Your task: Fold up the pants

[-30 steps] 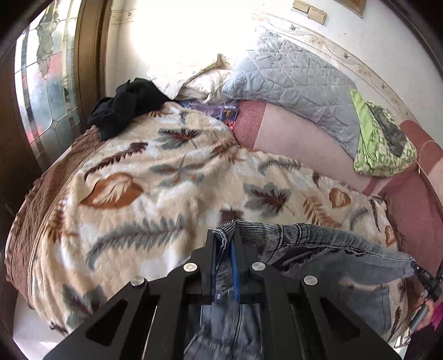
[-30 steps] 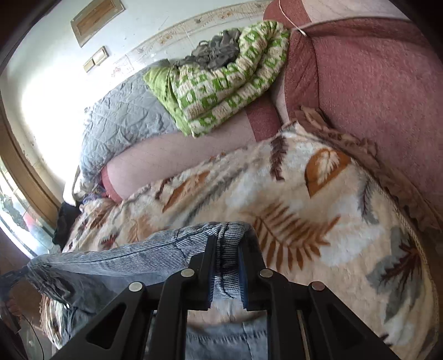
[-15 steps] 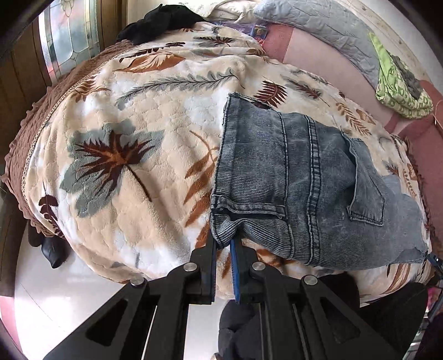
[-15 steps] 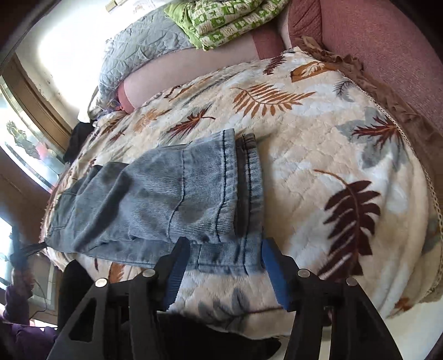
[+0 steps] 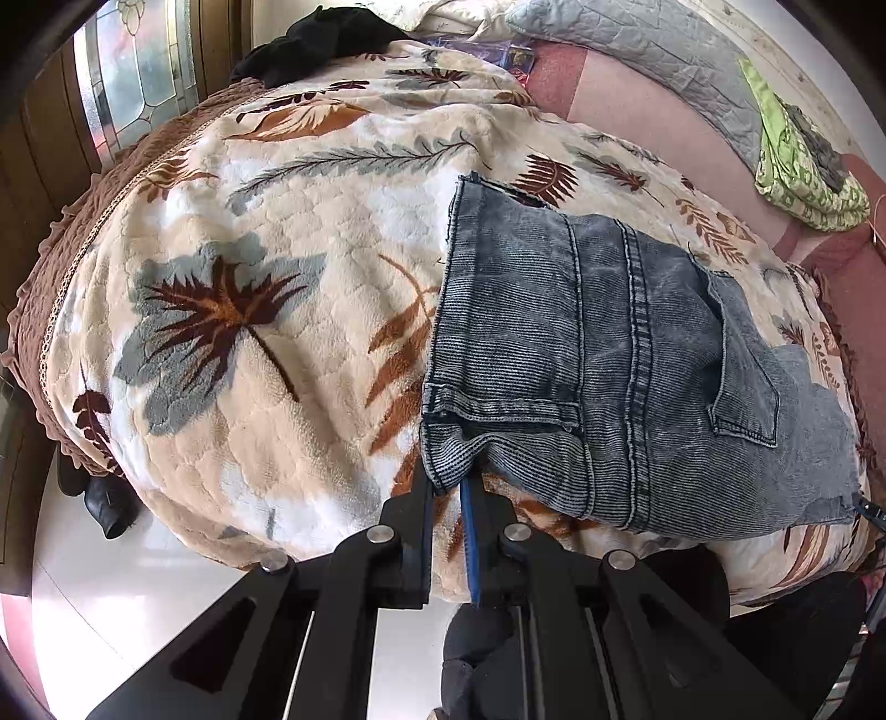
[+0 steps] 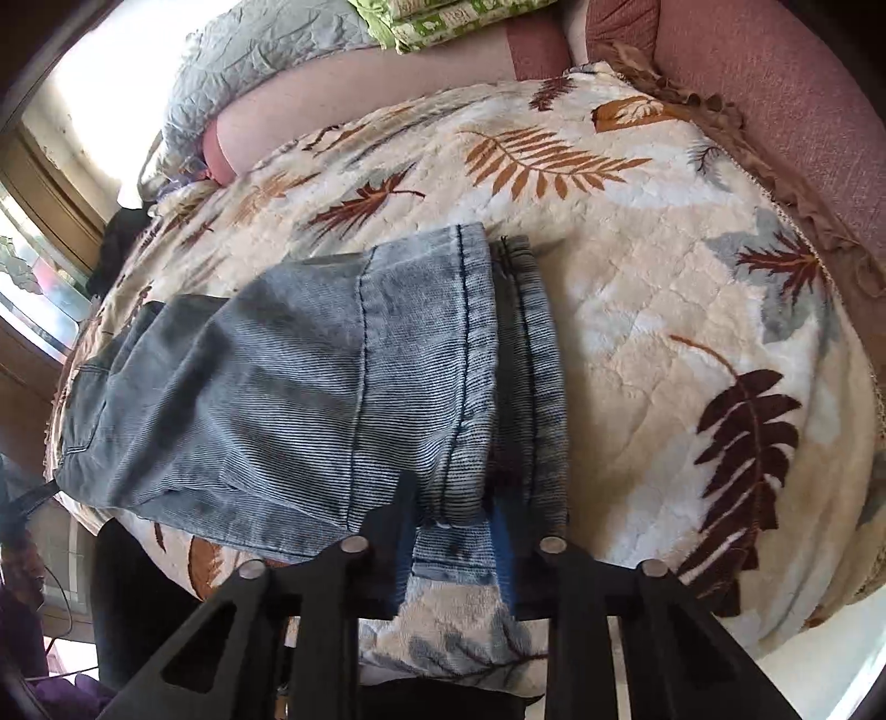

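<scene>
— On the leaf-print blanket (image 5: 266,310), at the near edge, what lies there?

— Folded denim pants (image 5: 609,360), laid flat across the blanket. From the left wrist view the garment sits right of centre, back pocket (image 5: 742,376) facing up, waistband end towards the left.

— Left of the pants?

— Bare blanket, brown frilled border, and beyond it a stained-glass window (image 5: 133,66). Black clothing (image 5: 321,39) is bunched at the far corner of the bed. White floor shows below the blanket edge.

— State of the left gripper (image 5: 449,487)?

— Jaws drawn together on the near left corner of the pants; a fold of denim is pinched between the black finger and the blue pad.

— Further right, at the back?

— A grey quilted pillow (image 5: 653,50) and a green patterned cloth (image 5: 803,177) resting on the pink sofa back.

— And the right wrist view?

— The pants (image 6: 288,399) run off to the left, with two hemmed leg ends stacked, the upper one set slightly left of the lower. The right gripper (image 6: 454,531) has its jaws parted, straddling the near hem corner; denim lies between the fingers, and gaps show at both pads, so it is not clamped. The blanket (image 6: 692,310) continues to the right, meeting the pink upholstered arm (image 6: 786,83).
</scene>
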